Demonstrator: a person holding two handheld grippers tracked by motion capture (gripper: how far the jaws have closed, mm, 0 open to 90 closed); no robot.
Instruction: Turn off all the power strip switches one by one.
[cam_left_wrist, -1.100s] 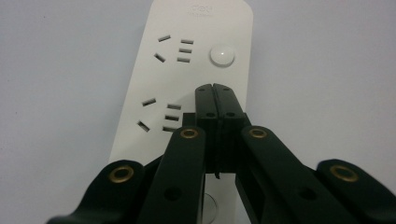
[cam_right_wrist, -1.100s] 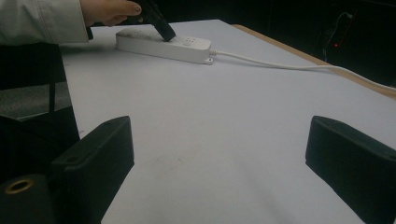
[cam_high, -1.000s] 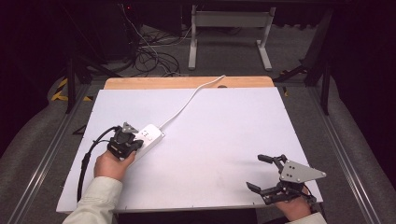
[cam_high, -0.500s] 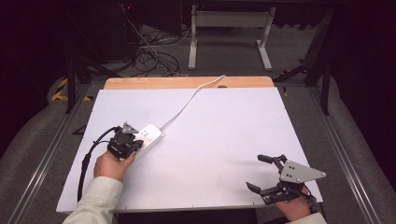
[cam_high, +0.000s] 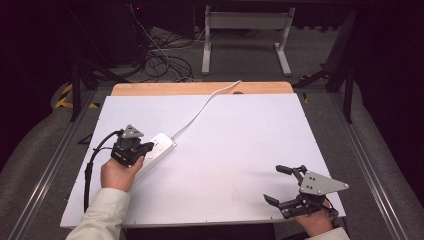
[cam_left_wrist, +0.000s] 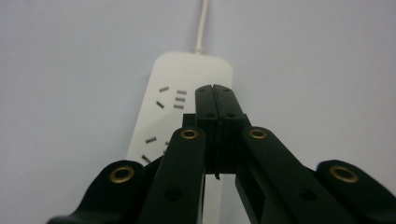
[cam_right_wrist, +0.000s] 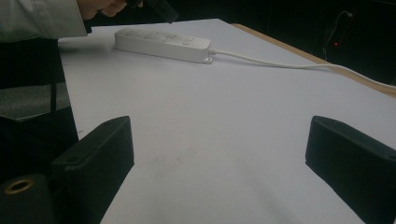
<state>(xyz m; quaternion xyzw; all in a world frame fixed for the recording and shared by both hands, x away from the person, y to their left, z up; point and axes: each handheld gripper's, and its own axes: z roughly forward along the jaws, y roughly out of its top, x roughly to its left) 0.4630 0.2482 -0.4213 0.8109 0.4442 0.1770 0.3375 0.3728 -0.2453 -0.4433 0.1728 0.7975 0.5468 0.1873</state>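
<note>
I keep my left tongs (cam_left_wrist: 215, 91) pressed together over the power strip (cam_high: 156, 148) (probably to poke its switch); my right tongs (cam_high: 281, 184) wait apart, well clear on the desk (cam_high: 240, 145).

Each black two-jaw tool (cam_high: 148, 146) (cam_high: 283, 185) carries brass-coloured rivets along its linkage arms, a grey three-cornered plate (cam_high: 320, 183) on top, a black trailing cable (cam_high: 92, 162) behind, and pale cream sleeves (cam_high: 100, 215).

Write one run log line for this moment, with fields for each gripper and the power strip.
left gripper: shut, over power strip | right gripper: open, empty, near table corner | strip: flat, cord attached
</note>
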